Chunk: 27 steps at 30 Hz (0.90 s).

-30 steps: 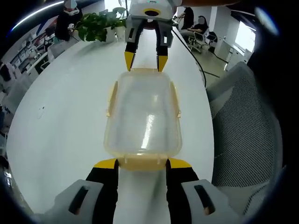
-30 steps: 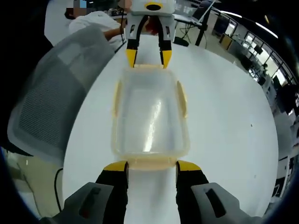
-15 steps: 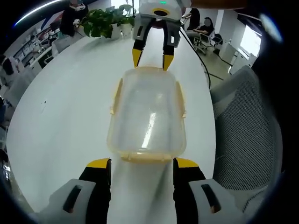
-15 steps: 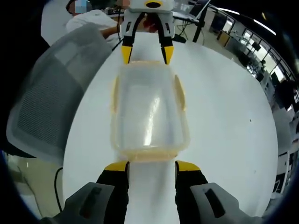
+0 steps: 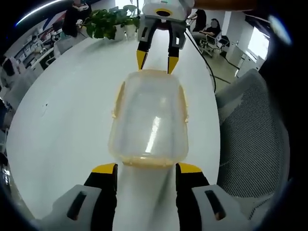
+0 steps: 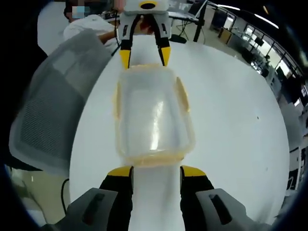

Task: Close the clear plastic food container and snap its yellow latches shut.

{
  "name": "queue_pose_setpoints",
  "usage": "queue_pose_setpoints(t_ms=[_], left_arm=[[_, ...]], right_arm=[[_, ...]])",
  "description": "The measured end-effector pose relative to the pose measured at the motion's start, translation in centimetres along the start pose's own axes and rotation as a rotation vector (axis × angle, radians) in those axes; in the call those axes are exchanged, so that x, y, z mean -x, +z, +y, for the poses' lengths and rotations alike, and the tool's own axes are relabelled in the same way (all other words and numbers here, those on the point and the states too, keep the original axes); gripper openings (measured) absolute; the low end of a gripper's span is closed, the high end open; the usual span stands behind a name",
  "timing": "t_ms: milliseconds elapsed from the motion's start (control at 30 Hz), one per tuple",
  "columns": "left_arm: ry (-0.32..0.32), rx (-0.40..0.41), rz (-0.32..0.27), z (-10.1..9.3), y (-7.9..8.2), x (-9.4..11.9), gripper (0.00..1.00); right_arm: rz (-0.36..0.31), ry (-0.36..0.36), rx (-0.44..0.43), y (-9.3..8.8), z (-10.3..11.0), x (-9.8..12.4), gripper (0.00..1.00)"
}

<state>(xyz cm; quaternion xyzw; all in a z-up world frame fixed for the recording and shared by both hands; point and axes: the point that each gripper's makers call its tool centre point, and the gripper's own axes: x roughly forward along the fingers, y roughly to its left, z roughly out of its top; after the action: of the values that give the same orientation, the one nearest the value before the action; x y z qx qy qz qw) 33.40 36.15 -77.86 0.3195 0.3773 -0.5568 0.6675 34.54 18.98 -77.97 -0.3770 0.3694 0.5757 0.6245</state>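
Left tool [image 5: 145, 167]: jaws spread wide, holding nothing; the yellow tips stand either side of the container's near end, just short of it.
Right tool [image 6: 150, 170]: also wide open and empty, tips flanking the opposite end; in the left gripper view it appears at the far end [image 5: 157, 52].
Container [image 5: 148, 115]: clear plastic box with the lid on it, lying lengthwise between the two tools on the white surface [image 5: 67, 120], near the edge by the mesh chair [image 5: 250, 130].
Latches: a yellow latch [image 5: 117, 100] on each long side looks flared outward, probably unsnapped; end latches too blurred to judge.
Step in hand: likely lining up on the ends to press them down.
Doing it well: keep both tools centred on the container's long axis, press both ends evenly so the box does not slide or tip, seat the lid flat before each latch is folded.
Background: potted plant [image 5: 103, 21] at the far edge of the surface.
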Motion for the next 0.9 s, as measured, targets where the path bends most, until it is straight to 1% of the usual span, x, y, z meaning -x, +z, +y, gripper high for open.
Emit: queue_pose_setpoints(t_ms=[67,200,300,367,533,633,700,800,867,900], left_arm=[[-0.002,0.020,-0.007,0.0,-0.1,0.1,0.48],[0.005,0.026,-0.013,-0.2,-0.1,0.5,0.48],[0.010,0.040,-0.020,-0.2,0.0,0.6,0.48],[0.016,0.047,-0.022,-0.2,-0.1,0.7,0.48],[0.028,0.127,-0.078,-0.2,0.6,1.0,0.43],[0.024,0.176,-0.090,-0.3,0.7,1.1,0.43],[0.027,0.184,-0.091,-0.4,0.6,1.1,0.43],[0.041,0.194,-0.121,-0.4,1.1,1.3,0.43],[0.050,0.226,-0.133,-0.2,1.2,1.4,0.43],[0.050,0.261,-0.139,-0.2,1.2,1.4,0.43]], right_arm=[[-0.005,-0.003,-0.013,0.0,0.0,0.1,0.37],[-0.011,0.000,-0.043,0.0,0.2,0.1,0.37],[0.004,-0.013,-0.059,-0.5,0.1,0.2,0.36],[-0.002,-0.017,-0.072,-0.4,0.1,0.3,0.36],[-0.021,-0.026,-0.125,-0.2,0.0,0.7,0.35],[-0.032,-0.036,-0.157,-0.1,-0.3,0.8,0.36],[-0.038,-0.042,-0.176,0.0,-0.3,0.9,0.35],[-0.040,-0.049,-0.192,0.1,-0.4,1.0,0.35],[-0.042,-0.054,-0.208,0.1,-0.4,1.0,0.35],[-0.043,-0.056,-0.221,0.1,-0.4,1.0,0.35]])
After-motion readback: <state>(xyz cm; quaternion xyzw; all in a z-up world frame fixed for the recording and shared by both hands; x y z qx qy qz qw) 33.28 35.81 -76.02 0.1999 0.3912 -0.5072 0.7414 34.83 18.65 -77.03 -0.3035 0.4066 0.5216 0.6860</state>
